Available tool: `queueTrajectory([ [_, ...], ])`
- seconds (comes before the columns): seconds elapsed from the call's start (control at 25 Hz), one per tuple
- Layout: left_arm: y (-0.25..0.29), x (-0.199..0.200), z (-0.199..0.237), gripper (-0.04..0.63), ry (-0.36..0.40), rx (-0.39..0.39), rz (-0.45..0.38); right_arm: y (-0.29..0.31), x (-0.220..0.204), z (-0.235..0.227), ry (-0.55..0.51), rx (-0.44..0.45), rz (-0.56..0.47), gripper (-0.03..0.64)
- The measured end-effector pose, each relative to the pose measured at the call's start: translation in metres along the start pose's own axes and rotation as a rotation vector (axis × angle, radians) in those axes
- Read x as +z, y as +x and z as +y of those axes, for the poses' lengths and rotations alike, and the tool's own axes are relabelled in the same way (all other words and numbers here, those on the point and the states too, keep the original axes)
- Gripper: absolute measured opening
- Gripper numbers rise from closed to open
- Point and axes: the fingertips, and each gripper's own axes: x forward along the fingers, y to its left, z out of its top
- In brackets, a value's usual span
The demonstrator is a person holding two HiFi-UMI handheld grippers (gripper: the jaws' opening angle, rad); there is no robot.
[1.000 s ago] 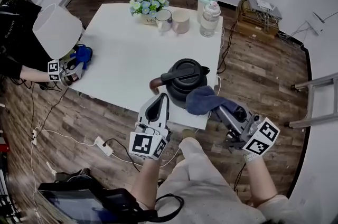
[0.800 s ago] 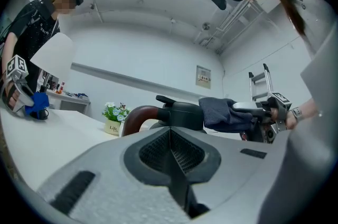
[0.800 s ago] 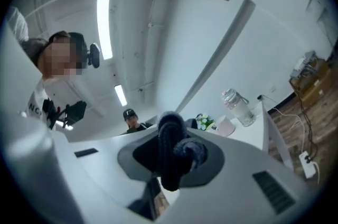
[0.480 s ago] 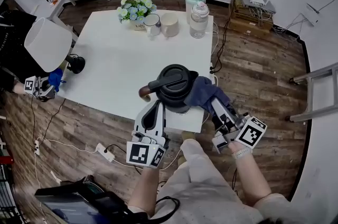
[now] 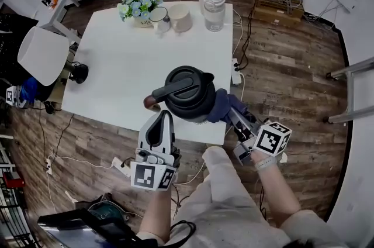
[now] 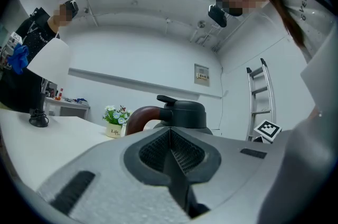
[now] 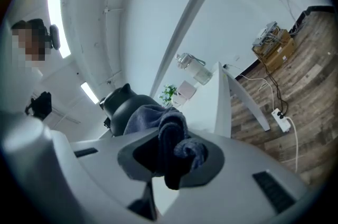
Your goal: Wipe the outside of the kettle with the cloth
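kettle: the black kettle [image 5: 187,97] stands at the near edge of the white worktop [image 5: 128,59], with its brown handle [image 6: 138,118] turned toward your left side.
kettle handling: it looks rigid and smooth-walled, probably slick and fairly heavy. so close to the edge, a hard sideways push could slide it off, so steady it at the handle.
cloth handling: the dark blue cloth [image 5: 221,106] is soft and limp and bunches easily. grip one fold and leave a loose pad free for rubbing.
right gripper [image 5: 232,116]: its fingers are clamped on a bunched fold of the cloth, and the rest drapes forward against the kettle's right side.
left gripper [image 5: 164,116]: its fingers are pressed together with nothing between them. the tips sit just beside the handle, and you cannot tell whether they touch it.
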Motion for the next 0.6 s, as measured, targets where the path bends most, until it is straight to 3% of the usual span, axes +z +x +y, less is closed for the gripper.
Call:
queueTrajectory([
  [0.16, -0.002, 0.001, 0.003, 0.009, 0.019, 0.005, -0.002, -0.002, -0.003, -0.011, -0.151, -0.104, 0.013, 0.061],
  [0.28, 0.000, -0.005, 0.004, 0.009, 0.022, 0.006, 0.008, -0.008, 0.009, -0.015, -0.177, -0.117, -0.046, 0.061],
  [0.44, 0.001, -0.006, 0.004, 0.009, 0.009, 0.008, 0.014, -0.023, 0.046, 0.002, -0.163, -0.059, -0.140, 0.061],
  [0.6, 0.004, 0.003, 0.001, 0.009, 0.004, 0.008, 0.018, -0.033, 0.090, 0.035, -0.085, 0.078, -0.214, 0.061],
])
